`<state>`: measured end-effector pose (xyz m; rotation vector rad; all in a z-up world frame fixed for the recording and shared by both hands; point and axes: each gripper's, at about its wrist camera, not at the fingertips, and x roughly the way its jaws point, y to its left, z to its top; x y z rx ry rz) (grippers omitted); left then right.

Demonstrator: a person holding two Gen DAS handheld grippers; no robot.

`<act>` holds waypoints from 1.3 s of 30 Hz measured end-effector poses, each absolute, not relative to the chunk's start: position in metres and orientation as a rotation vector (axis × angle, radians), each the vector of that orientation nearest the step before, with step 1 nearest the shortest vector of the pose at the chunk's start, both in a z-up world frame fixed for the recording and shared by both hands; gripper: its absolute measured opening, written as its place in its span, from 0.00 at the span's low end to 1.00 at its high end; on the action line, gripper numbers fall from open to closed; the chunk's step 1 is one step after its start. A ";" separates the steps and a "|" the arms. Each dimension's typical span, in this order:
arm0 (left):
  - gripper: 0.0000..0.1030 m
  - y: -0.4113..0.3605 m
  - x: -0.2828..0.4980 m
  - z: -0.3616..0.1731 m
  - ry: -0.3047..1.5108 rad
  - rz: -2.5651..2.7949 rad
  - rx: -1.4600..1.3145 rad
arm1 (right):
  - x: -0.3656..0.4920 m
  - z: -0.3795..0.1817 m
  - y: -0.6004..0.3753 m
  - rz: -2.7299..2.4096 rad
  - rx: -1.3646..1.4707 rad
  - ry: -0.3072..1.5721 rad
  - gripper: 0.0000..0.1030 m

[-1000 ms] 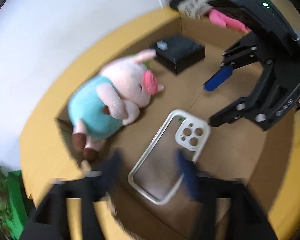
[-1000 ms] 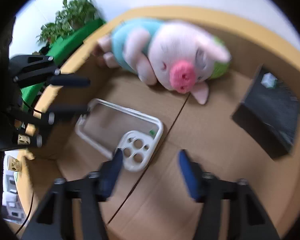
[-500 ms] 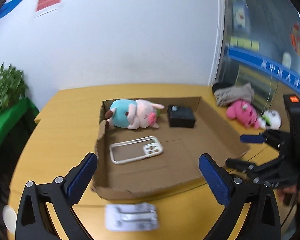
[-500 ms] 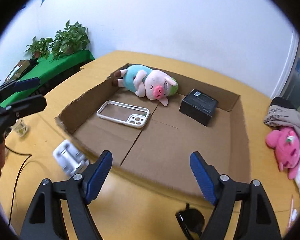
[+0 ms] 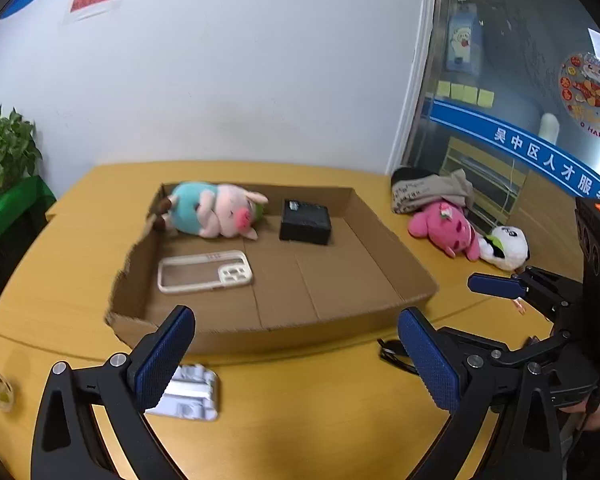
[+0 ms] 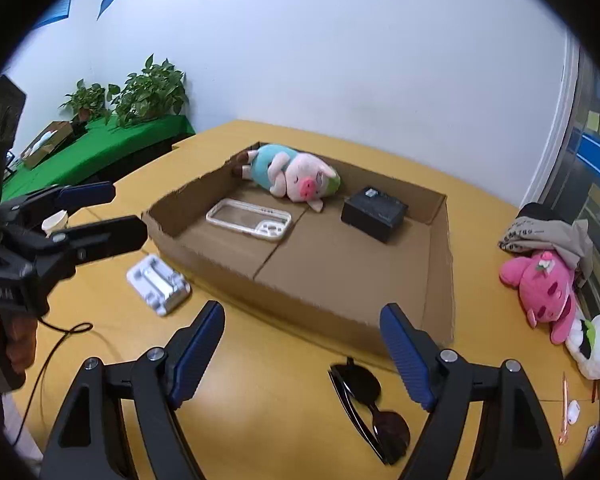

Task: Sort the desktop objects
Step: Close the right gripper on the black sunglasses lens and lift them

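Both tongs, left (image 5: 296,356) and right (image 6: 308,354), gape wide and empty. Sunglasses (image 6: 370,406) lie lower centre on the desk (image 6: 268,400). Best grasped across the bridge, then lifted into the box (image 6: 440,264).

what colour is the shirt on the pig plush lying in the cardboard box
Teal blue, on the pig plush lying on its side. It shows best in the right wrist view.

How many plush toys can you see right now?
3: a pig plush in the cardboard box, a pink plush and a panda plush on the table beside it.
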<state>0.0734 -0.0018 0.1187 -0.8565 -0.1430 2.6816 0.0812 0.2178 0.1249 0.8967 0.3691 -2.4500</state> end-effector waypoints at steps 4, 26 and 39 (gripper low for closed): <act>1.00 0.010 0.072 0.097 -0.187 2.623 -0.933 | 0.074 0.092 0.262 -2.383 1.011 0.256 0.78; 1.00 0.063 0.056 0.011 -0.408 2.301 -1.265 | 0.051 -0.022 0.289 -2.260 1.303 0.412 0.50; 0.73 0.120 0.024 -0.040 -0.641 1.962 -1.424 | 0.095 -0.018 0.298 -2.236 1.346 -0.145 0.50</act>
